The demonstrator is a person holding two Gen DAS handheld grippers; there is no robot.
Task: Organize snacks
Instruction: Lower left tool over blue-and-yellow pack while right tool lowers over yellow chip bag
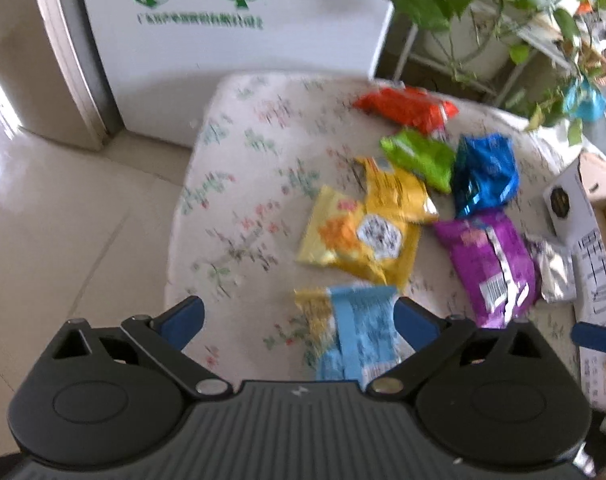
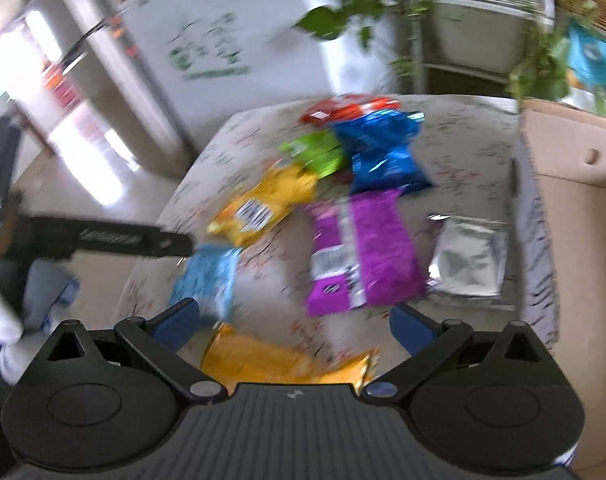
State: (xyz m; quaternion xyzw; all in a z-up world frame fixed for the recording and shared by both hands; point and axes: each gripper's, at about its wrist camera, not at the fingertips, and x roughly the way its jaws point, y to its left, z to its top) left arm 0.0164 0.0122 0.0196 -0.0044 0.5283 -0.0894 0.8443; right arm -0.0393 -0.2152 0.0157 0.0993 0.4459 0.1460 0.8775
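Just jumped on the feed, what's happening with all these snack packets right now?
A person with two handheld grippers is sorting snack packets scattered on a floral-cloth table. The left gripper is open over a light blue packet; the right gripper is open above a yellow packet. Neither has closed on anything. The purple packet, dark blue packet, green packet, red packet and silver pouch lie loose beside a cardboard box.

Both wrist views look forward and down, close over the counter (image 1: pixel 239 184). The left view sits toward the left edge, the right nearer the box (image 2: pixel 567 184). Both share the purple packet (image 1: pixel 491 260) and its neighbours.
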